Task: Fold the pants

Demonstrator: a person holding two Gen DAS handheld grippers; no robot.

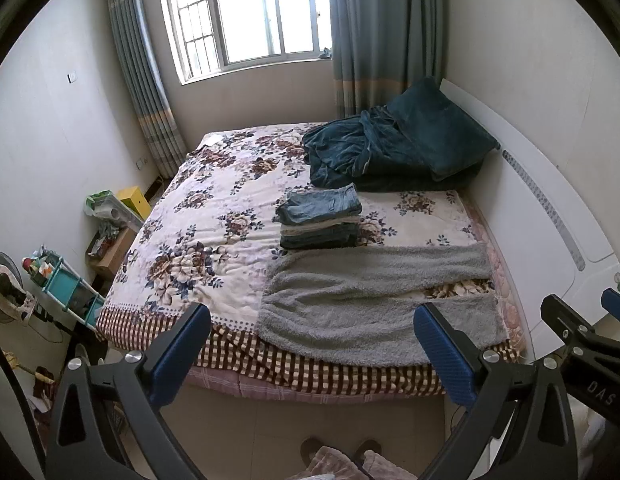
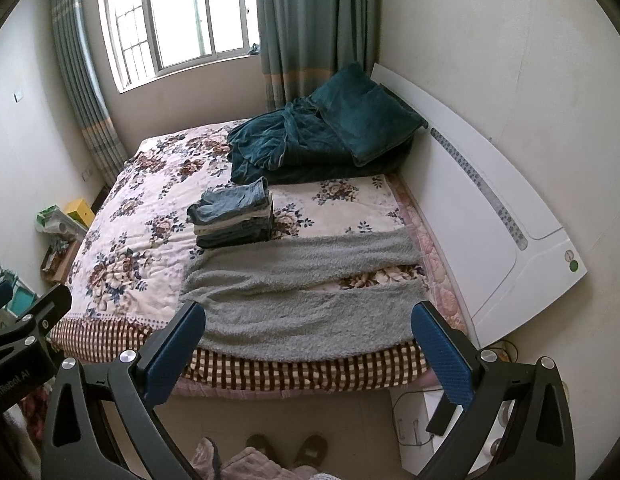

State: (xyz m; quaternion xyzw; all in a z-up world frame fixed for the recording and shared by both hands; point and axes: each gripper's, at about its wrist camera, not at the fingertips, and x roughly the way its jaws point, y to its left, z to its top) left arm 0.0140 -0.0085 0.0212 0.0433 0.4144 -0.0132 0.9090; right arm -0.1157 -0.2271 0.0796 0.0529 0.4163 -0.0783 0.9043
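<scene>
The right gripper's black body, at the right edge of the left wrist view, carries white letters reading "DAS". At the left edge of the right wrist view the other tool's body shows partly cut writing that looks like "...Robot AI"; its start is cropped.

The left gripper (image 1: 310, 322) is spread wide and holds nothing, its blue ribbed pads (image 1: 181, 354) set on black plastic arms with silver bolts, low in the frame. The right gripper (image 2: 308, 320) is likewise spread wide and empty above the floor at the bed's near edge.

The gray pants (image 1: 374, 300) (image 2: 302, 300), of thick fuzzy fleece, lie flat across the near right part of the bed (image 1: 198, 240), the two legs running toward the right with a gap between them. Just beyond them, in mid-frame, sits a squared stack of folded jeans (image 1: 320, 218) (image 2: 234, 216). Further back, upper right, a dark teal plush blanket (image 1: 370, 152) lies crumpled beside a matching pillow (image 1: 438, 132). The bed cover is floral, with a brown checked border.
</scene>
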